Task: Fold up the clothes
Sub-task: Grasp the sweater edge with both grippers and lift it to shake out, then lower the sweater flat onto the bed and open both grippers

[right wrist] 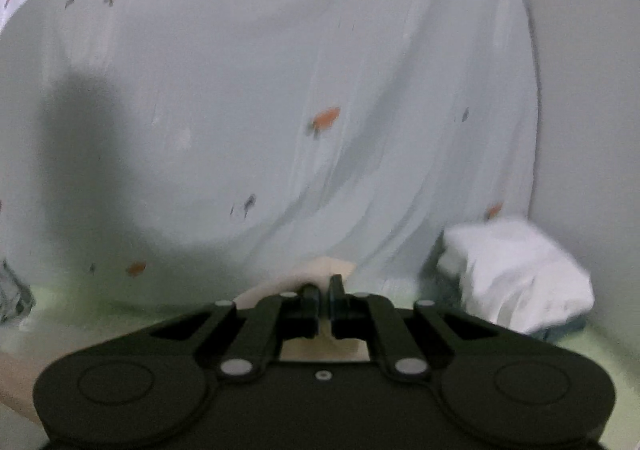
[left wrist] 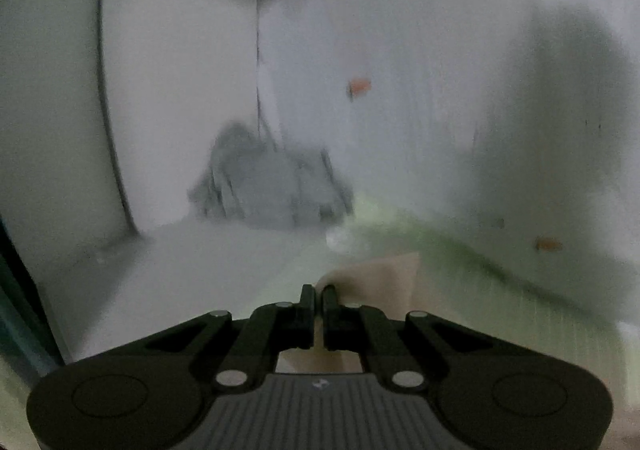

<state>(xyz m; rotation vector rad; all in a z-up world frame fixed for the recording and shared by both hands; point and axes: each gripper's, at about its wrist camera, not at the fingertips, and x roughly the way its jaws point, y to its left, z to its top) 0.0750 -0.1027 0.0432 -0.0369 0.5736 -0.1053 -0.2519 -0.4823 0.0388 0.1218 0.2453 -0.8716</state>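
A beige garment [left wrist: 380,278] is pinched in my left gripper [left wrist: 319,292], whose jaws are shut on its edge. The same beige garment [right wrist: 320,268] shows in the right wrist view, where my right gripper [right wrist: 325,284] is shut on another part of its edge. The cloth hangs below both grippers, above a pale green surface [left wrist: 500,302]. Both views are blurred by motion.
A grey folded garment [left wrist: 272,182] lies ahead of the left gripper by the wall. A white folded cloth pile [right wrist: 516,270] sits to the right of the right gripper. A white curtain with orange prints [right wrist: 326,118] hangs behind the green surface [right wrist: 592,346].
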